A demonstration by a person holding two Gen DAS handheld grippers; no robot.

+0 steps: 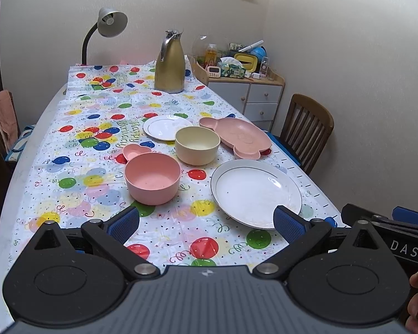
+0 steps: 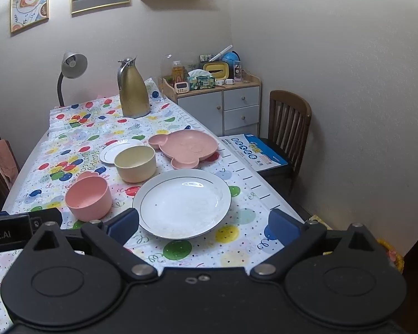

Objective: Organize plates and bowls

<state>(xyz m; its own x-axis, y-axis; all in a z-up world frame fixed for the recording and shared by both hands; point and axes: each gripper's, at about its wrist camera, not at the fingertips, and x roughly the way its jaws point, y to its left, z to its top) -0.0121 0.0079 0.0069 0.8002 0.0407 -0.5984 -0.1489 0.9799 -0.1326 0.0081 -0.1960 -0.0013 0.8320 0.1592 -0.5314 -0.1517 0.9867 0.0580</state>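
The near strip of the tablecloth (image 1: pixel 178 233) is free, so a gripper can pass there. Farther in, the pink bowl (image 1: pixel 152 177), the cream bowl (image 1: pixel 197 145) and the large white plate (image 1: pixel 255 192) stand close together with narrow gaps between them. The left half of the cloth is open up to the gold jug (image 1: pixel 170 62).

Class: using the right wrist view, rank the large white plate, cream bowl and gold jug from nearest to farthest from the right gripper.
1. Large white plate, directly ahead of the right gripper.
2. Cream bowl, behind it, left.
3. Gold jug, far end.
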